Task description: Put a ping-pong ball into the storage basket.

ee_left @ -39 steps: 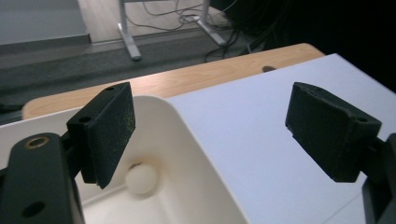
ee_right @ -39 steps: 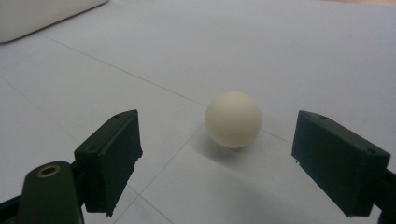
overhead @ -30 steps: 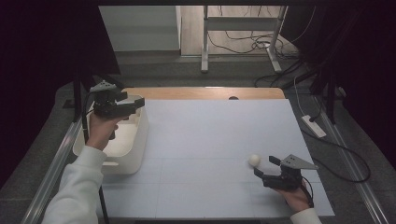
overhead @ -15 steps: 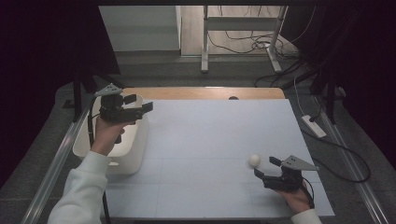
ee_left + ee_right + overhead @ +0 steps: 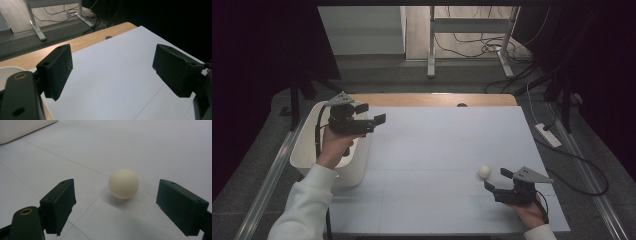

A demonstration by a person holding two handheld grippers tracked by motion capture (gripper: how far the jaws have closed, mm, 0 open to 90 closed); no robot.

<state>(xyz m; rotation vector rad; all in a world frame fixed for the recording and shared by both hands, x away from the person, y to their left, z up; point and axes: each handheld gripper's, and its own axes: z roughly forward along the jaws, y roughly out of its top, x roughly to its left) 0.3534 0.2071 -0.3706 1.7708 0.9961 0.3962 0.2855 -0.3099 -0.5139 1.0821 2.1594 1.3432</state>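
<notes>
- Left gripper [image 5: 373, 113] held above the left side of the high view, over the inner rim of a white tub [image 5: 307, 150], jaws pointing right across the table.
- In the left gripper view, the same gripper [image 5: 112, 72] with jaws spread wide and nothing between them; beneath, a pale sheet [image 5: 112, 82] covering the table, with a wooden table edge [image 5: 85, 40] towards the upper left.
- Right gripper [image 5: 496, 180] low at the lower right of the high view, just off the sheet [image 5: 437, 150], jaws aimed up and left.
- In the right gripper view, jaws of that gripper [image 5: 116, 206] wide apart, gripping nothing.
- Cream ball [image 5: 123, 183] resting on the sheet just ahead of the right jaws, near centre frame, touching neither pad; in the high view, ball [image 5: 484, 171] at lower right, just beside the jaw tips.
- White power strip [image 5: 548, 135] on the floor at right, off the table.
</notes>
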